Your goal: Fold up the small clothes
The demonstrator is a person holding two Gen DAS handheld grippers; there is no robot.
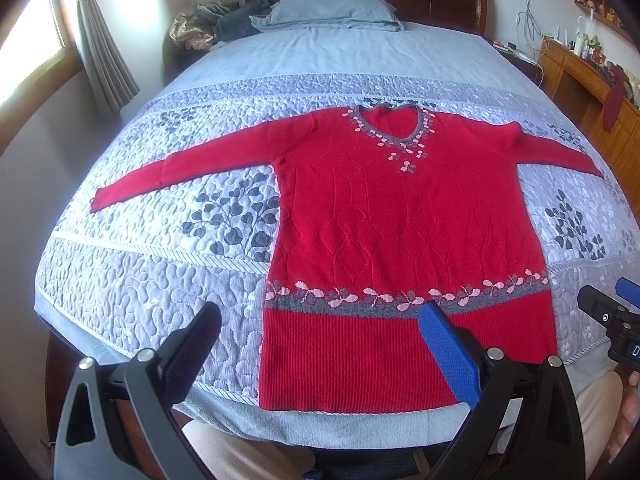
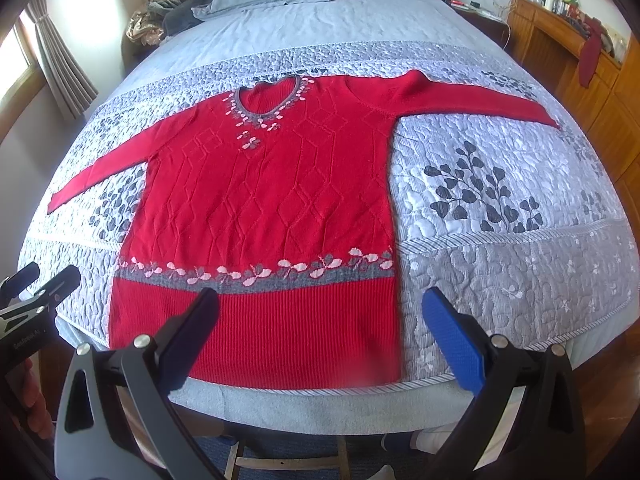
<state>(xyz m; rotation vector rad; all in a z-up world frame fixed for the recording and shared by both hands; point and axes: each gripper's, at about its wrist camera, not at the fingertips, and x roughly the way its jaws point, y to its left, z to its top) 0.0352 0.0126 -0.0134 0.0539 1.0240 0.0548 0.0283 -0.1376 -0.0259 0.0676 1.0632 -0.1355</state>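
Note:
A red knit sweater [image 1: 400, 216] with a grey flowered band and V-neck lies flat, face up, on the bed, both sleeves spread out sideways; it also shows in the right wrist view [image 2: 264, 192]. My left gripper [image 1: 320, 316] is open and empty, held above the sweater's lower left hem corner. My right gripper [image 2: 320, 304] is open and empty, held above the lower right hem corner. The right gripper also shows at the right edge of the left wrist view [image 1: 612, 312], and the left gripper at the left edge of the right wrist view [image 2: 36, 284].
The bed has a grey quilted cover [image 1: 152, 280] with leaf patterns. A pillow [image 1: 332, 8] and a pile of clothes [image 1: 224, 20] lie by the wooden headboard. A wooden desk [image 1: 588, 80] with clutter stands on the right, a curtained window [image 1: 36, 40] on the left.

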